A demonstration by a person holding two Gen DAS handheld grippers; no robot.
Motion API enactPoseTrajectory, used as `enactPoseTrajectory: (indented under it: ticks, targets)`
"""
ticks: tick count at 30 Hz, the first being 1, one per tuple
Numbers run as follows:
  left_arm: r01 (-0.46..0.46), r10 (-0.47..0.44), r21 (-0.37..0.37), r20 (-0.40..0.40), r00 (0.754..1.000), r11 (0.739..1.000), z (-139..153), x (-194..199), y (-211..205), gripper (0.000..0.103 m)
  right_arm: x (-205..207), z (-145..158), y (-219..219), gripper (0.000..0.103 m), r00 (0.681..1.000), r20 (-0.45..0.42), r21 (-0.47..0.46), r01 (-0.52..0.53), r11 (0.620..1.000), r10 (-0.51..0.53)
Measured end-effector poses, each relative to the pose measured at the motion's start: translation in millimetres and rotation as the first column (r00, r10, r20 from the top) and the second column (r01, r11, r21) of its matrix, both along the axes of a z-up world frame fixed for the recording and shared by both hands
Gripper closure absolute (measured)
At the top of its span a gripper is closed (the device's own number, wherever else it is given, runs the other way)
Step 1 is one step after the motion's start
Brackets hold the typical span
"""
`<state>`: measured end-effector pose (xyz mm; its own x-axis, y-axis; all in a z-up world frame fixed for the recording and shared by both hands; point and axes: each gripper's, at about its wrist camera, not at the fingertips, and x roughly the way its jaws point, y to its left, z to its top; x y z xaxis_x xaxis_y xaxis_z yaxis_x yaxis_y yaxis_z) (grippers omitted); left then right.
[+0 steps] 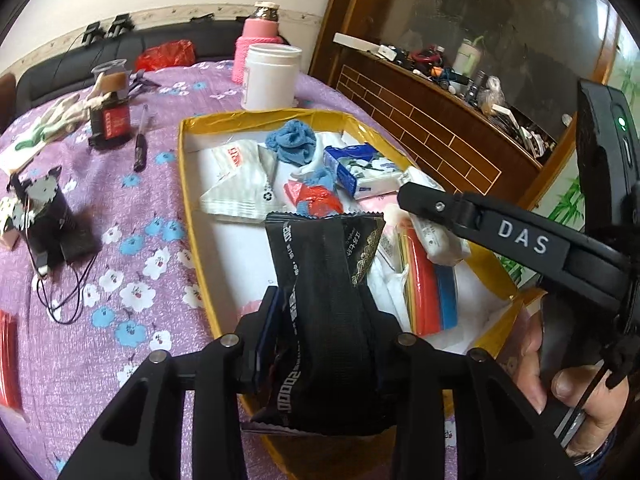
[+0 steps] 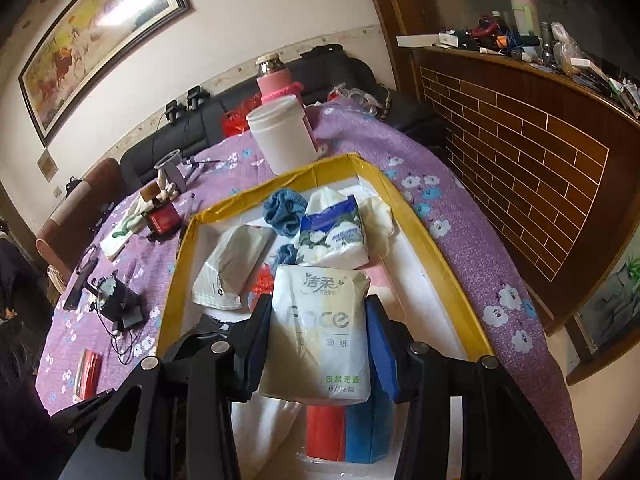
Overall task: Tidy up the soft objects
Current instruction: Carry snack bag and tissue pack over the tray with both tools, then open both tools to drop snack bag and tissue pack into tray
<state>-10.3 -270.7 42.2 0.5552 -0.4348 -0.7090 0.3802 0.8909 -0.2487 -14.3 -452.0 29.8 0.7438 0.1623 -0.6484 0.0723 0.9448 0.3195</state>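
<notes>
Over the yellow-rimmed box [image 1: 188, 168], the left tongs [image 1: 320, 344] are gripping a black packet [image 1: 320, 280], the right tongs [image 2: 316, 340] a white tissue pack [image 2: 320, 320].

Left black two-finger gripper [image 1: 320, 344] angled downward, jaws clamped on black foil packet [image 1: 324, 300]. Right black two-finger gripper [image 2: 316, 344] likewise tilted down, gripping white tissue pack [image 2: 320, 332]. Bare hand [image 1: 568, 392] at four o'clock.
</notes>
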Motion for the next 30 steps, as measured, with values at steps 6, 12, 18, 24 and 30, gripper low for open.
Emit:
enactPoseTrajectory:
  ticks: [6,12,18,24,30]
  targets:
    - [0.017,-0.016,-0.025,0.017,1.000,1.000,4,-3,1,0.036,-4,8,-3,0.029,0.999,0.029,-0.009,0.025,1.000,-0.025]
    - [0.024,-0.021,-0.040,0.058,0.998,0.999,19,-12,6,0.028,-16,21,-8,0.028,0.994,0.084,-0.003,0.063,0.998,-0.063]
    - [0.025,-0.018,-0.073,0.099,0.995,0.997,37,-23,18,0.027,-29,36,-12,0.028,0.986,0.139,0.031,0.086,0.996,-0.090]
    - [0.006,0.009,-0.113,0.131,0.991,0.994,55,-31,40,0.027,-36,46,-2,0.028,0.984,0.162,0.036,0.074,0.997,-0.079]
    - [-0.028,0.050,-0.147,0.147,0.988,0.989,66,-36,69,0.026,-37,49,20,0.028,0.986,0.161,0.017,0.034,0.999,-0.037]
